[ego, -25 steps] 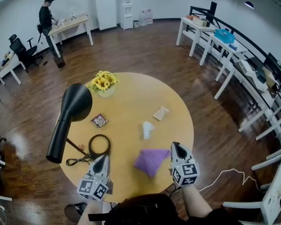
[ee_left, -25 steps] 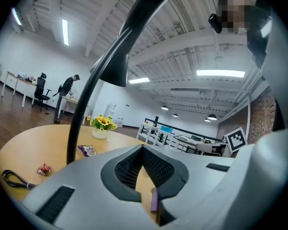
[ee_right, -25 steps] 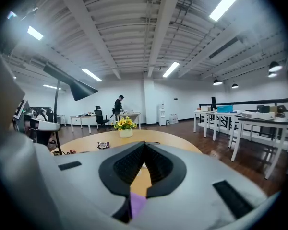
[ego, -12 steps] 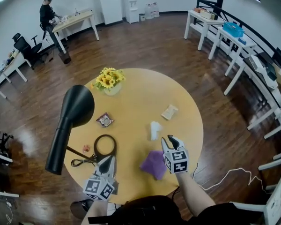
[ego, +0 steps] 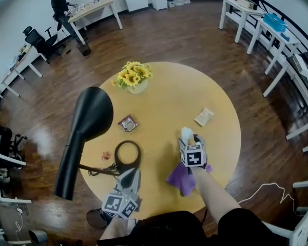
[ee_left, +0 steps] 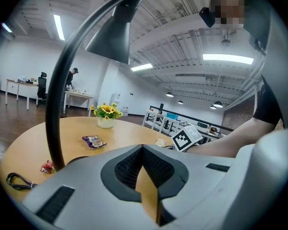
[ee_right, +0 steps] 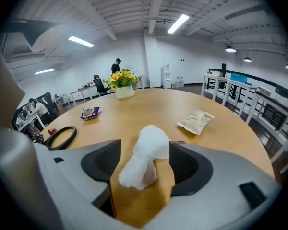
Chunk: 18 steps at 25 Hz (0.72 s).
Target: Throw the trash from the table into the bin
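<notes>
A crumpled white tissue (ego: pixel 186 134) (ee_right: pixel 146 157) lies on the round yellow table (ego: pixel 164 94). My right gripper (ego: pixel 189 139) (ee_right: pixel 143 178) reaches over it with its jaws opening; the tissue stands between them and the pads do not press it. A purple cloth (ego: pixel 180 179) lies under that forearm. Other trash: a beige packet (ego: pixel 204 116) (ee_right: pixel 197 120), a snack wrapper (ego: pixel 128 122) (ee_left: pixel 92 141) and a small red candy (ego: pixel 106 156) (ee_left: pixel 47 166). My left gripper (ego: pixel 128 175) (ee_left: pixel 145 178) hovers shut and empty by the table's near edge. No bin is in view.
A black desk lamp (ego: pixel 87 124) leans over the table's left side, its ring base (ego: pixel 127 154) just ahead of my left gripper. A vase of yellow flowers (ego: pixel 133 76) stands at the far side. White desks line the right wall. A person (ego: pixel 60 4) stands far off.
My right gripper has moved forward and down over the purple cloth to the white tissue, and its jaws have come apart. The left gripper has stayed near the table's edge.
</notes>
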Each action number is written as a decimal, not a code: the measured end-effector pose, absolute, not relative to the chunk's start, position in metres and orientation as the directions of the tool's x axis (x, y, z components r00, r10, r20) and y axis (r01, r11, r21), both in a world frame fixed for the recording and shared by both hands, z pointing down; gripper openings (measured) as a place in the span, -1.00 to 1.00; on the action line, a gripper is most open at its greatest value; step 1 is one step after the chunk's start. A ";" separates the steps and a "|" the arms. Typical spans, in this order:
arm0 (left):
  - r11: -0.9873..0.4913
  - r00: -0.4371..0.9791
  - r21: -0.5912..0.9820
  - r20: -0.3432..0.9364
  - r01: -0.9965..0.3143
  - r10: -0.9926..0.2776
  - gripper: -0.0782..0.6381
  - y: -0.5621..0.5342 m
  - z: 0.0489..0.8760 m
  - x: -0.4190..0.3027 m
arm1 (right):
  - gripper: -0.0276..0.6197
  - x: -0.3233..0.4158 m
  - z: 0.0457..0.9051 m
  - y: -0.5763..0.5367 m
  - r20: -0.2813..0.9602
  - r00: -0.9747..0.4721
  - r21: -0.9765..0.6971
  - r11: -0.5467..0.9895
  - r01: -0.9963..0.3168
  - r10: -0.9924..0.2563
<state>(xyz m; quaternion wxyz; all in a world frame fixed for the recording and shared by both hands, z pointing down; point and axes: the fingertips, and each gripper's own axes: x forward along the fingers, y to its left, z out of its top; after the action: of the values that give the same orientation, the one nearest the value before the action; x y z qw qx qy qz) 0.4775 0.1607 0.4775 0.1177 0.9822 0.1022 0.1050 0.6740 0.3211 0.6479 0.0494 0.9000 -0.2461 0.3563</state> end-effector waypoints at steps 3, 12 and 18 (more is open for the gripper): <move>-0.957 0.960 0.246 0.193 0.154 0.204 -0.78 0.154 0.477 0.470 | 0.08 0.686 0.657 0.313 0.697 0.619 -0.019 -0.873 -0.487 -0.361; -0.964 0.965 0.240 0.202 0.117 0.167 -0.78 0.143 0.477 0.454 | -0.41 0.678 0.684 0.303 0.749 0.543 0.014 -0.810 -0.586 -0.380; -0.963 0.963 0.231 0.192 0.142 0.188 -0.78 0.157 0.474 0.454 | -0.45 0.676 0.653 0.304 0.693 0.577 0.009 -0.796 -0.605 -0.431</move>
<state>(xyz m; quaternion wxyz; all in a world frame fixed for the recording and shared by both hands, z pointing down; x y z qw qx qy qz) 0.4539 0.1568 0.4742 0.1080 0.9849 0.0836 0.1068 0.6765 0.3037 0.6533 0.1233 0.8795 -0.2945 0.3530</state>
